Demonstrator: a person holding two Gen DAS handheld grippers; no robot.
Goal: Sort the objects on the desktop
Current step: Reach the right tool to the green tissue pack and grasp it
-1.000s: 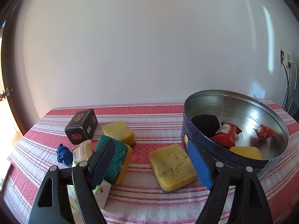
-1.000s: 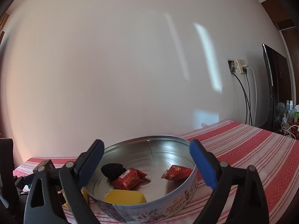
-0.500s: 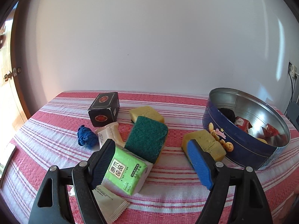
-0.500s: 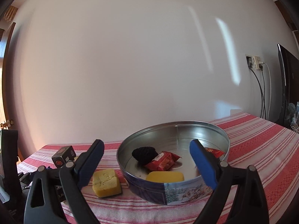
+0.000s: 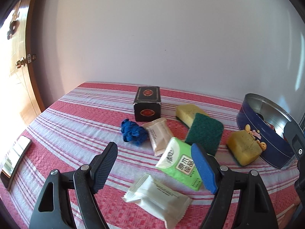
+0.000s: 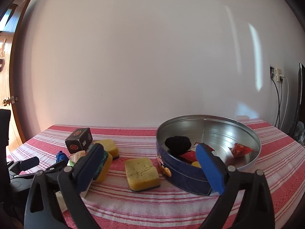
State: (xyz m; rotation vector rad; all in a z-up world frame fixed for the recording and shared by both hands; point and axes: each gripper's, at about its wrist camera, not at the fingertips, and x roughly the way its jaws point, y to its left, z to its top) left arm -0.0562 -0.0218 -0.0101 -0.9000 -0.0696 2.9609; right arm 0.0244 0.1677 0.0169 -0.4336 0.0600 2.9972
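My left gripper (image 5: 152, 147) is open over the striped cloth, with nothing between its pads. Just ahead lie a white packet (image 5: 158, 196), a green tissue pack (image 5: 179, 162), a beige packet (image 5: 160, 135) and a blue cloth bundle (image 5: 133, 132). Farther back are a black box (image 5: 147, 105), a green-topped sponge (image 5: 205, 133) and two yellow sponges (image 5: 187, 111) (image 5: 243, 147). The round blue tin (image 6: 209, 116) holds a black ball (image 6: 178, 144), red packets (image 6: 240, 148) and a yellow sponge. My right gripper (image 6: 149, 147) is open and empty before the tin and a yellow sponge (image 6: 142, 173).
A phone (image 5: 14, 158) lies near the table's left edge. A wooden door stands at far left, the wall runs behind the table, and a socket with cables (image 6: 276, 74) is on the right. Striped cloth shows bare right of the tin.
Both grippers have moved left across the table. The tin slid toward the right in both views, and the packets, tissue pack, phone and black box came into view. Both stayed open.
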